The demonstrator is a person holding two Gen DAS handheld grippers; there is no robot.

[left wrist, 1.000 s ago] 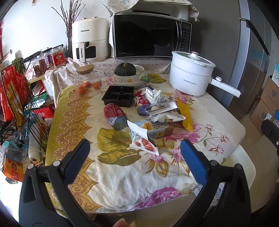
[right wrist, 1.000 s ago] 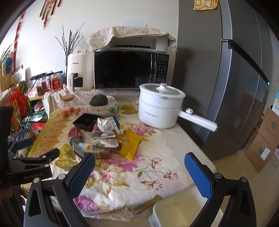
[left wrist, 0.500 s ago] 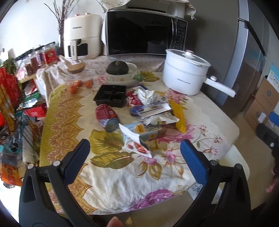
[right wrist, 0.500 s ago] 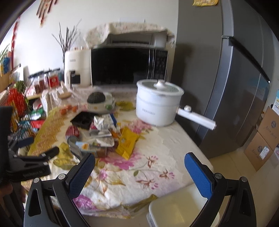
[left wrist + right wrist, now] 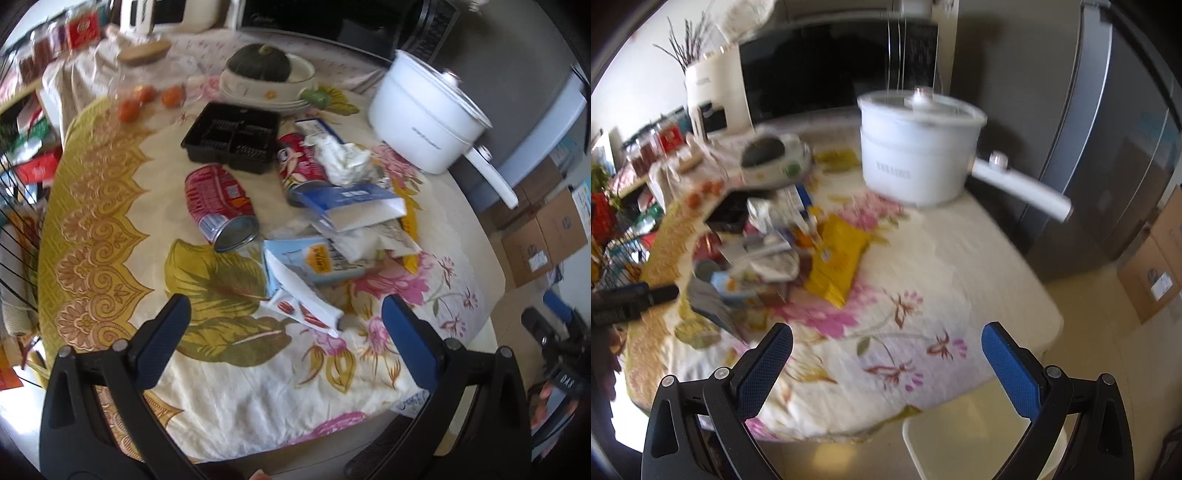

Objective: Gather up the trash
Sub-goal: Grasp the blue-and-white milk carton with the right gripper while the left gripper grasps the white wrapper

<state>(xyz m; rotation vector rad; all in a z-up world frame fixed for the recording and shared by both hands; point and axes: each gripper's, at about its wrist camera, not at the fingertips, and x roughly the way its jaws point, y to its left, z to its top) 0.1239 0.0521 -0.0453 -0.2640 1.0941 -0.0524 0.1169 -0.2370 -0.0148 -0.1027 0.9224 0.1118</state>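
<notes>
Both grippers spread wide, holding nothing. Left gripper (image 5: 286, 314) hangs over the near table (image 5: 258, 387) edge, lined up w/ the snack wrapper (image 5: 303, 310) just ahead. Trash pile sits mid-table: red can (image 5: 218, 203) on its side, black tray (image 5: 232, 136), tissue (image 5: 343, 158), cartons, yellow pack (image 5: 836, 254). Right gripper (image 5: 886, 356) is off the table's right corner, above a white bin (image 5: 960, 435) on the floor.

Step, as I read it: reach for 1st piece. Take the wrapper first, since it's nearest. Come in low, pinch its raised edge, don't snag the cloth. Keep clear of the pot (image 5: 424, 118).

Left hand-held gripper (image 5: 286, 319) wide apart, empty; right hand-held gripper (image 5: 886, 343) likewise.
</notes>
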